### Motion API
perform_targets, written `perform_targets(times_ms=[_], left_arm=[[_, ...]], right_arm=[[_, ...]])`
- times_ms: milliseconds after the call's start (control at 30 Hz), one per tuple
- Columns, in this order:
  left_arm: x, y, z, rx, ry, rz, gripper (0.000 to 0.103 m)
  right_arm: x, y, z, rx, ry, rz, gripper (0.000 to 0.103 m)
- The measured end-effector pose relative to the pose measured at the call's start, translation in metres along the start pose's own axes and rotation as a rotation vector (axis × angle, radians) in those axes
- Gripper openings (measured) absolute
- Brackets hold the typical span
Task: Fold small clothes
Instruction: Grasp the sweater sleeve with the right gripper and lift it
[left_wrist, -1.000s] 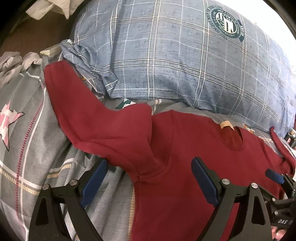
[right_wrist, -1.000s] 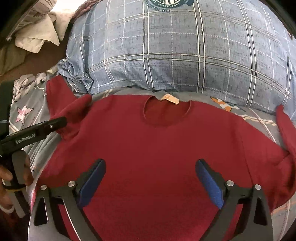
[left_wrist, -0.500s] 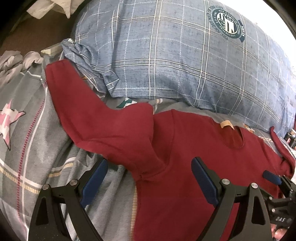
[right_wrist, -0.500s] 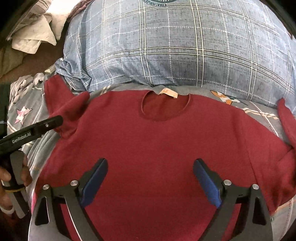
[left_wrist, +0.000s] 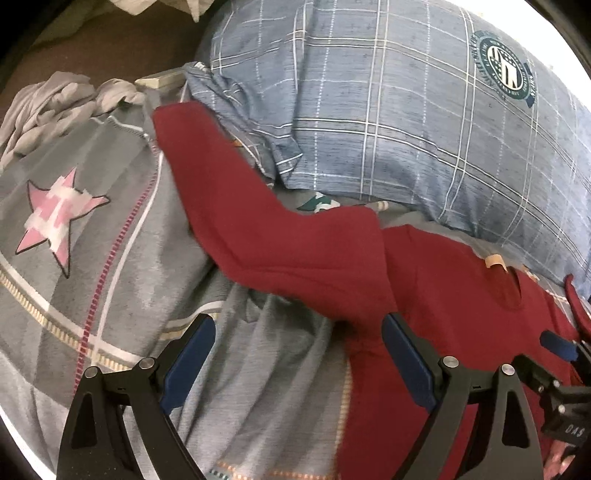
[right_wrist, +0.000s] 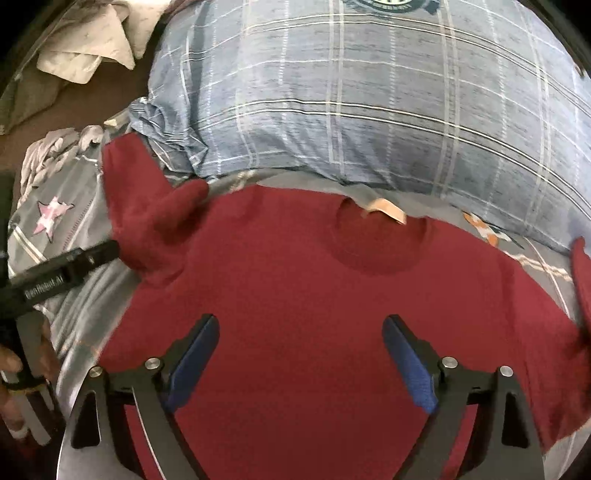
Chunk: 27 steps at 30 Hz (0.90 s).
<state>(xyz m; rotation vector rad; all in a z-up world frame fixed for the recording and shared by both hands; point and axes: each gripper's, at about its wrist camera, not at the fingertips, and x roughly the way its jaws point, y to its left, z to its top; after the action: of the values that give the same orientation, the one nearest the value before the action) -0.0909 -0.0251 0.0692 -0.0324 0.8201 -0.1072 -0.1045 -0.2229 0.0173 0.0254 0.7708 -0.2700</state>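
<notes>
Left gripper (left_wrist: 299, 354), body marked "GenRobot.AI": jaws spread, holding nothing, by red sweater (right_wrist: 314, 314) sleeve. Right gripper (right_wrist: 301, 350): jaws spread over sweater body. Sweater flat on grey bedspread (left_wrist: 92, 258) below plaid pillow (left_wrist: 388, 110); pillow crest lettering unreadable

Left gripper (left_wrist: 295, 358) jaws spread wide, right gripper (right_wrist: 301, 354) jaws spread wide, both empty
</notes>
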Motion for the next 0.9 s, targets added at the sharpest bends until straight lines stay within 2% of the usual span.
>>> perform_targets(times_ms=[300,367,433,500,600,700,900], left_arm=[[-0.010,0.012,-0.004,0.012,0.009,0.021,0.092],[-0.014,0.017,-0.008,0.024,0.024,0.033,0.092],[-0.022,0.025,-0.012,0.018,0.021,0.042,0.092],[-0.030,0.035,-0.014,-0.013,0.004,0.063,0.092],[-0.038,0.048,-0.011,-0.068,-0.040,0.096,0.092],[-0.033,0.054,-0.010,-0.079,-0.043,0.117,0.092],[-0.018,0.057,-0.007,-0.089,-0.008,0.129,0.092]], right_arm=[[0.010,0.041,0.038,-0.065,-0.041,0.055,0.089],[0.015,0.052,0.051,-0.085,-0.039,0.087,0.075],[0.019,0.062,0.066,-0.100,-0.038,0.130,0.067],[0.026,0.076,0.084,-0.117,-0.038,0.190,0.066],[0.042,0.106,0.112,-0.163,-0.027,0.280,0.068],[0.063,0.147,0.140,-0.238,-0.009,0.364,0.067],[0.106,0.224,0.179,-0.352,0.020,0.396,0.067]])
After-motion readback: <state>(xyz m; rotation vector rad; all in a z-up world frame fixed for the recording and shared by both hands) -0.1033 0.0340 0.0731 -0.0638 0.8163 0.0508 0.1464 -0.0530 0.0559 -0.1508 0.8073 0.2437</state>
